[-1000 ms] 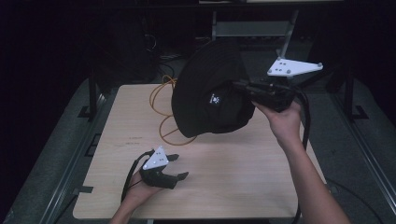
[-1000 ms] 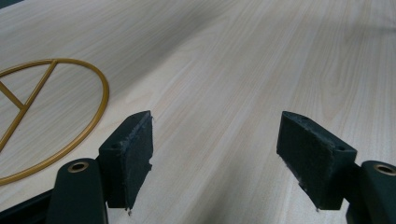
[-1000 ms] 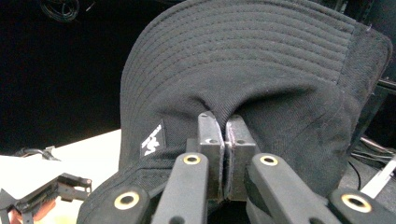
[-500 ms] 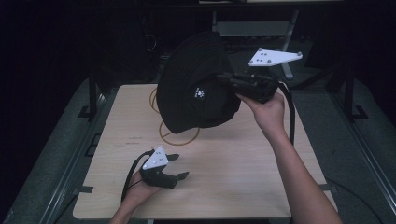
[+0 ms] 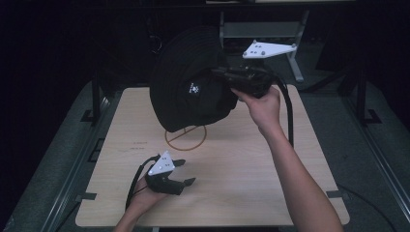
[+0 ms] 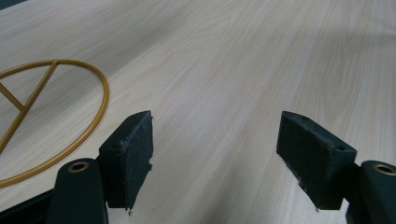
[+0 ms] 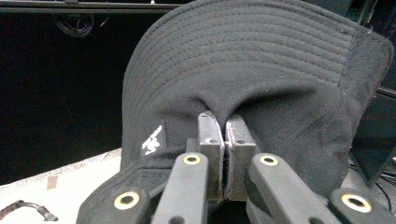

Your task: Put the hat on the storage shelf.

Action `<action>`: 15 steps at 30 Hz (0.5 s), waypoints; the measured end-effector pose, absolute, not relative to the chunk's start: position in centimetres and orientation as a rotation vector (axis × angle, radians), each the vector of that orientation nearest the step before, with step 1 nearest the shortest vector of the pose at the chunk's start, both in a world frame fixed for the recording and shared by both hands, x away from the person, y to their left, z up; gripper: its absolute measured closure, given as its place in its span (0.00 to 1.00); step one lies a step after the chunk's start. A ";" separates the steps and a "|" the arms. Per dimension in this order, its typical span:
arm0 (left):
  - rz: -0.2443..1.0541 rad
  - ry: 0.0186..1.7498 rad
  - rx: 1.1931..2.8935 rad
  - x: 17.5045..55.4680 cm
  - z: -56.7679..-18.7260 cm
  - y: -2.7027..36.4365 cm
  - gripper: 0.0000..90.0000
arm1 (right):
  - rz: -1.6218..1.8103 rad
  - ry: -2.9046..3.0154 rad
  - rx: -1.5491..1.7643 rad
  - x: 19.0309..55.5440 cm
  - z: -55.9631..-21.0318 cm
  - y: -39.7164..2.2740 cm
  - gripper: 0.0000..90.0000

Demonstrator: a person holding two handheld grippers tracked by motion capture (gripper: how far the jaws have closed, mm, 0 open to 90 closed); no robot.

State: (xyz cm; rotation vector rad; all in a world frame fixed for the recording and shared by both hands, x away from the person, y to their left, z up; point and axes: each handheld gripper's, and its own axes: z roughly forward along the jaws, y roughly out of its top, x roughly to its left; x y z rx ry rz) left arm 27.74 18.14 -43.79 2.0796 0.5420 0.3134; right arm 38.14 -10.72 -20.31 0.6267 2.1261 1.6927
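1. Right gripper [image 5: 220, 77] raised above the far half of the table [image 5: 251, 193], jaws clenched on a fold of a black bucket hat [image 5: 191, 87].
2. Seen in the right gripper view: pads pressed together with a pinch of the hat's [image 7: 261, 79] crown cloth between them, stitched brim arching above, small white logo tag at the left.
3. Hat held clear of the tabletop, tilted on edge, brim toward the far left, crown toward the gripper on its right.
4. Yellow ring [image 5: 186, 137] with crossing spokes flat on the table, directly below the hat, partly hidden by it.
5. Left gripper [image 5: 186, 172] low at the near left of the table, jaws spread wide, nothing between them.
6. Left gripper view: both black pads [image 6: 128, 156] well apart over bare wood, the yellow ring [image 6: 70, 140] lying just to the left of the left pad.
7. Grey three-cornered plate on each gripper, cable trailing from each.
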 end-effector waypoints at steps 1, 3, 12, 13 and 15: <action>0.311 0.544 2.078 27.7 -43.8 18.1 0.30 | 1.692 2.129 0.626 38.3 -20.3 -10.5 0.97; 0.307 0.549 2.082 27.7 -43.7 18.2 0.30 | 1.693 2.138 0.624 38.9 -20.3 -9.7 0.97; 0.311 0.550 2.077 28.0 -43.7 18.5 0.30 | 1.703 2.156 0.617 40.6 -20.0 -8.0 0.97; 0.312 0.549 2.076 28.0 -43.7 18.5 0.30 | 1.706 2.157 0.616 40.8 -19.9 -7.7 0.97; 0.314 0.543 2.076 28.1 -43.6 18.5 0.30 | 1.702 2.169 0.613 41.2 -19.8 -7.3 0.97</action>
